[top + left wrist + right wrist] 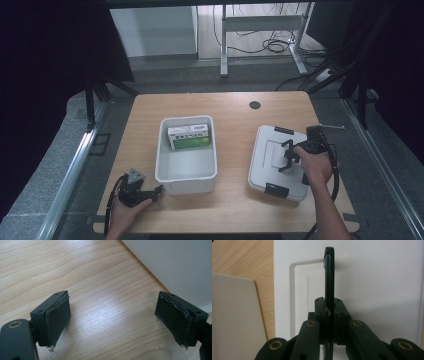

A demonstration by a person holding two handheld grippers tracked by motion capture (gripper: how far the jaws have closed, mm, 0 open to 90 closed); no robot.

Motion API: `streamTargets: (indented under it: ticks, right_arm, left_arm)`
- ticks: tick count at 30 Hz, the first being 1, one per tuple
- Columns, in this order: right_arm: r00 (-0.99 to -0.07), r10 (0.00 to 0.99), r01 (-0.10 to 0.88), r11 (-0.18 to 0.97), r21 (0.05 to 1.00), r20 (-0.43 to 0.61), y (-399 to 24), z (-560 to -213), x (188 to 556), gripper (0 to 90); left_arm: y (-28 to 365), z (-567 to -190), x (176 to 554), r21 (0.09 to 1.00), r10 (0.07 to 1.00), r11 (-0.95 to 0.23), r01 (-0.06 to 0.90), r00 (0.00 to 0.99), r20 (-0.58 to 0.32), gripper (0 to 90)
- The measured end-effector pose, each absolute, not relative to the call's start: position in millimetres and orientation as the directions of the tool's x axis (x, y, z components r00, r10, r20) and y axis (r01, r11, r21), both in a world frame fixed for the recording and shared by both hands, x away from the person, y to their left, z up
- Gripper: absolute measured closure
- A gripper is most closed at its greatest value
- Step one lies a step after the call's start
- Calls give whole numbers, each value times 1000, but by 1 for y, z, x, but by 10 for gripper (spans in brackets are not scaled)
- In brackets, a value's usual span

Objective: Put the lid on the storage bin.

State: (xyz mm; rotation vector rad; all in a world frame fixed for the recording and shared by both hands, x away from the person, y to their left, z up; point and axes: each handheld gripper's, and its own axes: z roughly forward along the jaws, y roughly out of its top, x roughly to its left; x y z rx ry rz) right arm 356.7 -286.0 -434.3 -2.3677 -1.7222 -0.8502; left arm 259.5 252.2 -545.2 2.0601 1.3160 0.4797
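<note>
While pinched by its black handle (329,272) in right hand-held gripper (289,159), white lid (272,162) at right worktop (235,210) edge, apart from open bin (186,176). Left hand-held gripper (152,192) spread beside bin wall.

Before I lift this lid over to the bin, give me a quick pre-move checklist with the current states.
1. Right gripper shut on the black lid handle: ok.
2. Handle centred between the fingers: ok.
3. White rectangular plastic lid lying flat on the wooden table: ok.
4. White open plastic bin holds a green and white box below its rim: ok.
5. Left gripper open, beside the bin: ok.
6. Lid's black latches free: cannot tell.
</note>
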Motion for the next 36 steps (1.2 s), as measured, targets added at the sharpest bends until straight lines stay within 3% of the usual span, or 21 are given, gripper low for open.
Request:
streamTargets:
  ticks: [36]
  right_arm:
    - [19, 857, 902, -238, 362, 515, -269, -393, 338, 846]
  left_arm:
    - [252, -545, 259, 683, 901, -294, 668, 432, -34, 129]
